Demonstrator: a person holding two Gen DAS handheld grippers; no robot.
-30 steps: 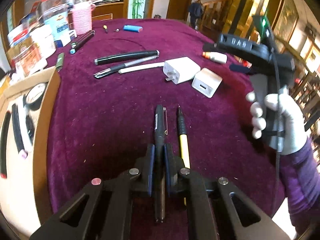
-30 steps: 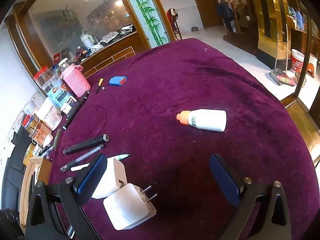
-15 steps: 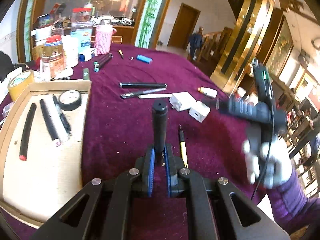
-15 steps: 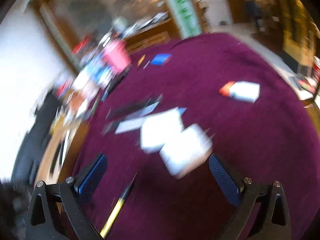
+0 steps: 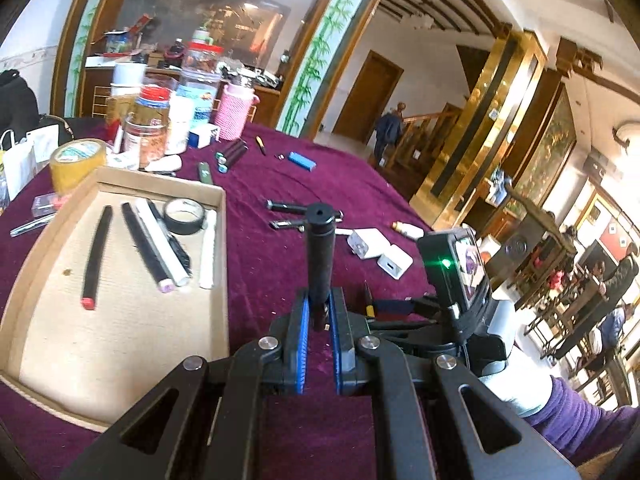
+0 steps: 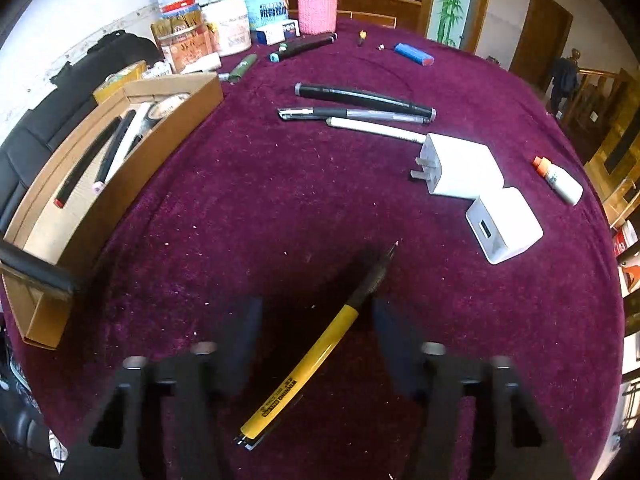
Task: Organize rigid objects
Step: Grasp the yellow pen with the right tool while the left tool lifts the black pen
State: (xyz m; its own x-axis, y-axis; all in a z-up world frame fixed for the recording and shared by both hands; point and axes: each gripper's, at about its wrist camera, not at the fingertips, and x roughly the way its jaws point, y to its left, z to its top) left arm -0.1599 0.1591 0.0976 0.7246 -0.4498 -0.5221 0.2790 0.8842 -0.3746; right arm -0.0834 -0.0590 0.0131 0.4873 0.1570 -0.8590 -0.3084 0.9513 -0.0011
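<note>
The left gripper (image 5: 319, 320) is clamped tight on a black pen (image 5: 320, 256), which sticks straight out ahead of the blue pads, its round end facing the camera, lifted clear of the purple tablecloth (image 5: 256, 248). Off to that gripper's left lies the cardboard tray (image 5: 120, 344), already holding several pens and markers and a roll of black tape (image 5: 185, 216) at its far end. Over on the right, the right gripper (image 6: 316, 320) points steeply down with a yellow pen (image 6: 304, 364) lying on the cloth between its fingers, running diagonally, dark tip away and to the right. Its jaws have just been closing in, but there is still a gap on both sides of the barrel, so nothing gripped there. Ahead and to the right of that gripper sit two white chargers (image 6: 480, 188), touching each other; further ahead lie a black marker (image 6: 364, 98), a clear-barrelled pen (image 6: 352, 115) and a white pen (image 6: 376, 128), side by side. A small white bottle with an orange cap (image 6: 558, 180) lies far right, near the table edge. In the left view, the gloved right hand (image 5: 516, 376) shows, purple sleeve behind.
</note>
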